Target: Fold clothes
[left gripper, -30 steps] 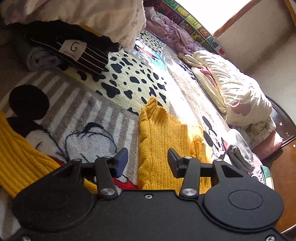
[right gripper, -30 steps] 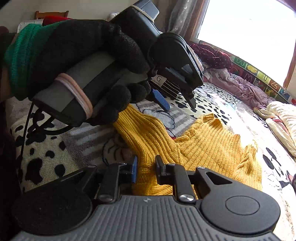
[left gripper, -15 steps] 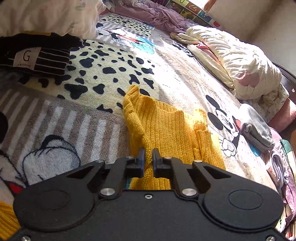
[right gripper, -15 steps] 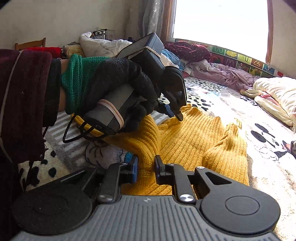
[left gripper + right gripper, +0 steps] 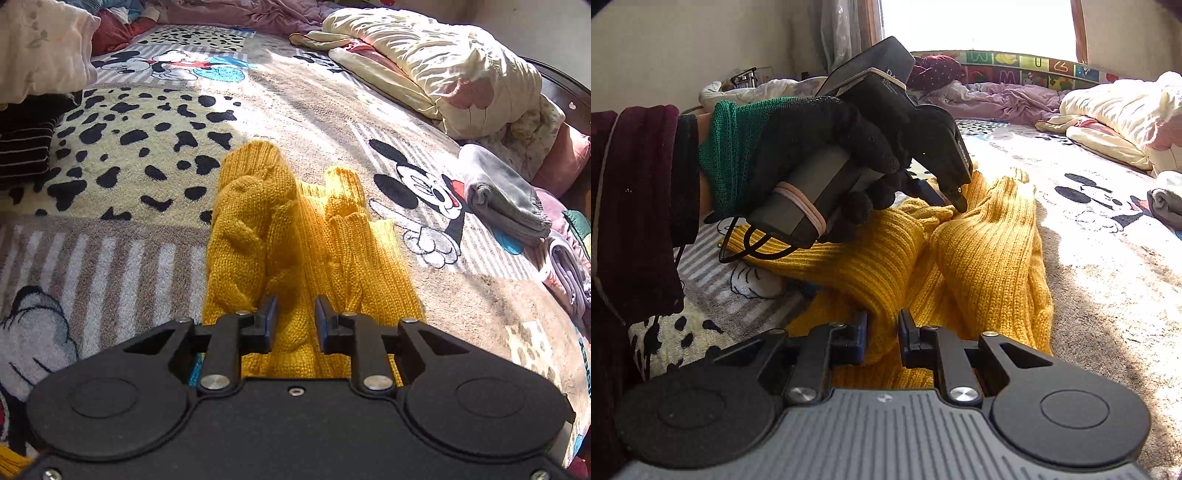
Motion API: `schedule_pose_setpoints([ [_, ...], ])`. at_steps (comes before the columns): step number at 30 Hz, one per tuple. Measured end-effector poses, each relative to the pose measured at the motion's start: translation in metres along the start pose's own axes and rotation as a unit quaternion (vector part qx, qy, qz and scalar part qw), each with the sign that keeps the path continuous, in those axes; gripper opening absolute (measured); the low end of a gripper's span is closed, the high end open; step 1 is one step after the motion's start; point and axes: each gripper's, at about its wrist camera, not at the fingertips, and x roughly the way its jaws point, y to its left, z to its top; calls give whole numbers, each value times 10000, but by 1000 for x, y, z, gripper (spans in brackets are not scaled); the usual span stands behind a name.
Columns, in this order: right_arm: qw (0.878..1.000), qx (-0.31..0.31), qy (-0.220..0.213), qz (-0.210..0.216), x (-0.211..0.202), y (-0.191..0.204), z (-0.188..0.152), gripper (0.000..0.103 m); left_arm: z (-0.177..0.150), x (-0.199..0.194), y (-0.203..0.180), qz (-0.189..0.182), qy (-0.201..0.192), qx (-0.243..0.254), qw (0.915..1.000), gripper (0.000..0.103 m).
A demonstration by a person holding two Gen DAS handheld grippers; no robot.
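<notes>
Left wrist view: low over the bed, very near the yellow knit sweater (image 5: 295,236), facing along it across the Mickey Mouse blanket (image 5: 417,192) toward the cream quilt (image 5: 443,62). Right wrist view: low, near the same yellow knit sweater (image 5: 979,251), facing toward the bright window (image 5: 975,26); left gripper (image 5: 945,192) in frame. Shared: sweater, Mickey Mouse blanket (image 5: 1086,199), cream quilt (image 5: 1115,107).

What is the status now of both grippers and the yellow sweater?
Left gripper shut on yellow sweater. Right gripper shut on same sweater, jaws pinching a fold. Sweater bunched on cartoon blanket. Nothing in the way.
</notes>
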Motion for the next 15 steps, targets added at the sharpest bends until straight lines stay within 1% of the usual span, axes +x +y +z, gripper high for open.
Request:
schedule_pose_setpoints([
  [3,10000,-28,-71,19,-2,0,-3,18,17,-7,4,83,-284,-40,9996,20],
  [6,9999,-19,-98,27,-2,-1,-5,18,32,0,5,320,-389,57,9987,20],
  [8,9999,39,-140,77,-3,-3,-4,18,37,12,6,341,-361,81,9987,20],
  [10,9997,92,-191,130,-4,-5,-4,18,36,29,1,473,-258,285,9981,20],
  [11,9997,99,-203,127,-4,-5,-4,19,33,39,-2,681,-172,456,9965,20],
  [12,9996,121,-208,150,-4,-6,-3,18,29,51,-5,995,-67,664,9928,19],
  [13,9996,134,-207,168,-3,-6,-3,18,26,58,-5,1146,-51,770,9904,19],
  [15,9996,123,-179,185,-1,-5,-3,18,28,56,0,1069,-107,602,9924,20],
])
